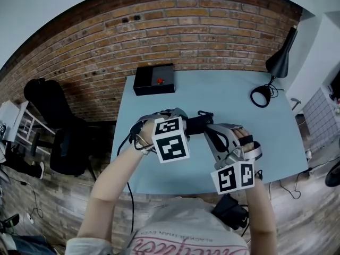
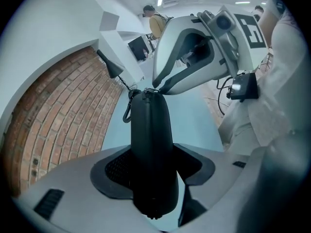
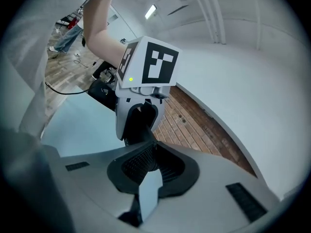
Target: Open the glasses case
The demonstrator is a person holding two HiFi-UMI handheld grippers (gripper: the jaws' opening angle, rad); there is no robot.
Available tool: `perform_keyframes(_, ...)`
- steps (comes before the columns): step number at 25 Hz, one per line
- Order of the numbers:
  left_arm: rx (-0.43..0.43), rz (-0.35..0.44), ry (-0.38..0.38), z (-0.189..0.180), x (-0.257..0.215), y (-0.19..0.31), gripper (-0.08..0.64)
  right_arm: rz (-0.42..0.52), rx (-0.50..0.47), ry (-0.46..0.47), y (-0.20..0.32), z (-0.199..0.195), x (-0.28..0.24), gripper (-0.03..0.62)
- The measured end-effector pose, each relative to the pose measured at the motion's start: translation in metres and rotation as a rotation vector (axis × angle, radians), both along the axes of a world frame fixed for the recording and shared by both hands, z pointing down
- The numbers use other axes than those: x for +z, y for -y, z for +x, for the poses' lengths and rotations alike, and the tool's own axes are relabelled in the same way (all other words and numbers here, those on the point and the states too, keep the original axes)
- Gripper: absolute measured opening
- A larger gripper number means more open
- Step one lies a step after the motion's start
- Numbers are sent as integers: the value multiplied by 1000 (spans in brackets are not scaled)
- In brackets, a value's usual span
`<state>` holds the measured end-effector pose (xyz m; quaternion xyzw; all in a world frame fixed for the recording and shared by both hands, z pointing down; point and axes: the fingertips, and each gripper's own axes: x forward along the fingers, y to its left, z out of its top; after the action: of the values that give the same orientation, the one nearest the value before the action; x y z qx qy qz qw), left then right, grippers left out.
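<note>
Currently both grippers are held up over the light blue table [image 1: 228, 94], meeting at the glasses case [image 2: 150, 125].

Left gripper [image 2: 153, 152]: jaws stand fairly wide and are clamped on the black case, one pad against each long side. The case runs lengthwise out from between the fingers, away from the camera, with its rounded near end just behind the pads. A small carabiner [image 2: 127, 111] hangs off the far end, to the left of the fingertips' line.

Right gripper [image 3: 146, 149]: jaws drawn almost fully together, with only a thin sliver of table showing between them behind the tips. The tips pinch the case at the end farthest from the left fingers. Which part of that end sits between the pads is too small to tell. Seen from the left gripper view, the right fingers come in from above and to the right and touch the top of the case's far end.

Case state: closed as far as can be seen, with no gap along its seam. It is clear of the table and carried by the grippers alone.

Surroundings: a black box [image 1: 154, 79] lies on the table well beyond the fingertips, near the brick wall [image 1: 175, 31]. A black lamp [image 1: 280, 60] stands far to the right of the right fingers.
</note>
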<state>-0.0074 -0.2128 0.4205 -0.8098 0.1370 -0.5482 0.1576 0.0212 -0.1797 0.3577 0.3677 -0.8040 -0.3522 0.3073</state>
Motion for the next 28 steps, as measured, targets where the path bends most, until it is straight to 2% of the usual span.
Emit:
perform_keyframes(4, -29, -3, -24, -2, -4, 4, 258, 58, 65, 40, 5, 11, -10, 35)
perform_keyframes(7, -16, -8, -17, -5, -4, 1, 258, 74, 97, 64, 8, 19, -16, 34)
perform_keyframes(11, -20, -16, -18, -2, 0, -1, 258, 37, 73, 86, 6, 17, -14, 35)
perform_keyframes(14, -38, -37, -44, -1, 0, 2, 258, -48, 64, 213, 5, 22, -14, 40)
perform_keyframes(15, -42, -73, -83, 0, -1, 2, 258, -91, 58, 265, 6, 25, -14, 62)
perform_keyframes(17, -54, -185, -218, 4, -7, 0, 258, -193, 49, 359, 8, 30, -10, 141)
perform_keyframes(20, -76, -336, -415, 10, -22, -4, 258, -355, 37, 485, 10, 34, 0, 193)
perform_keyframes(22, -72, -398, -499, 16, -29, -8, 258, -464, 2, 639, 11, 35, 0, 225)
perform_keyframes(24, -59, -428, -552, 23, -32, -12, 258, -549, -34, 784, 12, 34, -3, 247)
perform_keyframes(25, -53, -428, -574, 25, -34, -13, 258, -574, -48, 824, 12, 33, -4, 253)
perform_keyframes(28, -67, -396, -646, 30, -39, -9, 259, -605, -48, 857, 14, 27, -3, 264)
